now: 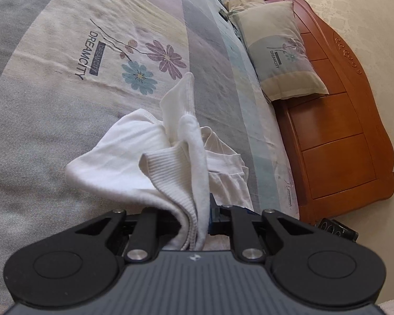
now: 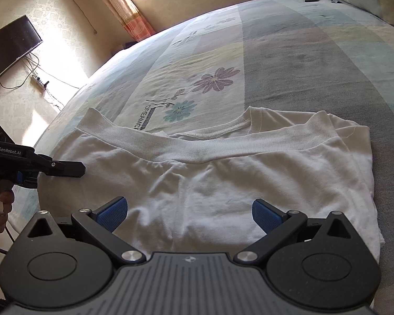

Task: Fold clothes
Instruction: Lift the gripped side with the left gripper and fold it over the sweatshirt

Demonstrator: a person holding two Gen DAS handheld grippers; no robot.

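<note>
White sweatshirt on the bed, one side pinched by the left gripper.

The right gripper [image 2: 190, 214] hovers with its blue pads wide apart over the sweatshirt [image 2: 197, 183], holding nothing. The left gripper [image 1: 197, 223] is closed on a bunched edge of the cloth. The sweatshirt lies folded on the flowered bedsheet [image 2: 289, 60]; further off a pillow [image 1: 281, 52] leans on the wooden headboard [image 1: 341, 131].

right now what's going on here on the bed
A person is folding a white sweatshirt on a bed with a handheld gripper in each hand. The left gripper is shut on a bunched side edge of the garment. The right gripper is open above the middle of the fabric, holding nothing. The ribbed hem is already folded up near the collar, so the fold is partway done. A pillow leans against the wooden headboard.
</note>
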